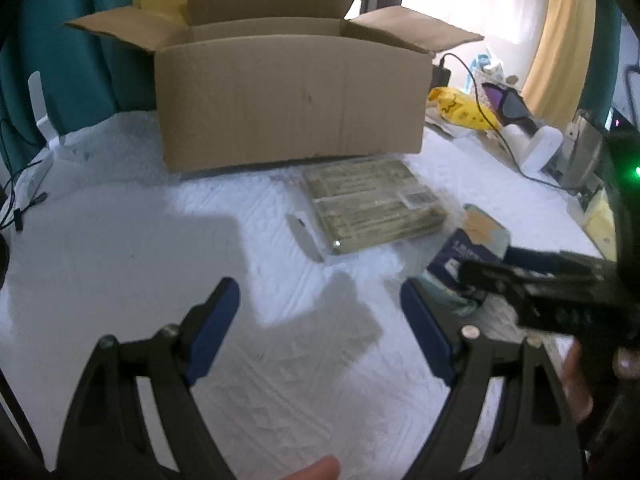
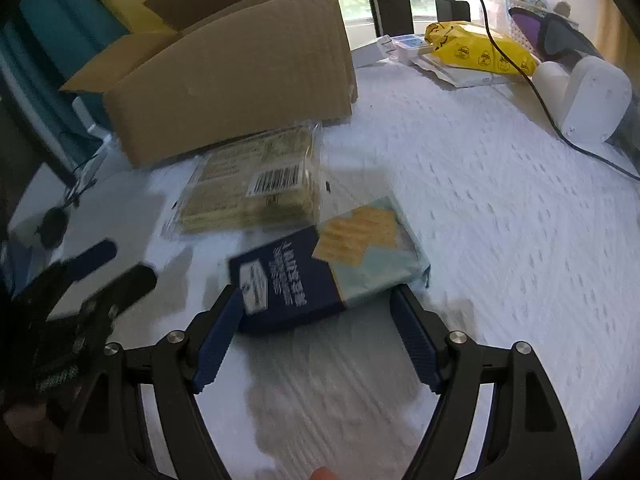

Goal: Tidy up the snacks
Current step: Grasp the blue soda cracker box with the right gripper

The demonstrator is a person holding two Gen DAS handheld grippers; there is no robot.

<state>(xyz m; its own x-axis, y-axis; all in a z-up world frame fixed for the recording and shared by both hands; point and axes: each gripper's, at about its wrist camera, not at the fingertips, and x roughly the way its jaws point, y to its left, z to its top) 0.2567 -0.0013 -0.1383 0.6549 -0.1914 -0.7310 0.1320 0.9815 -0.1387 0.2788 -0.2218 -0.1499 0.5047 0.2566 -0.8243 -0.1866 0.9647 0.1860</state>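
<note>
An open cardboard box stands at the back of the white table; it also shows in the right wrist view. A clear pack of brown snack bars lies in front of it, also in the right wrist view. A navy and pale blue cracker pack lies between the open jaws of my right gripper, its near end just inside the fingertips; it also shows in the left wrist view. My left gripper is open and empty above bare tablecloth.
A yellow bag, a purple-black object, a white cylindrical device and a black cable sit at the table's right side. A white stand and thin cables are at the left edge.
</note>
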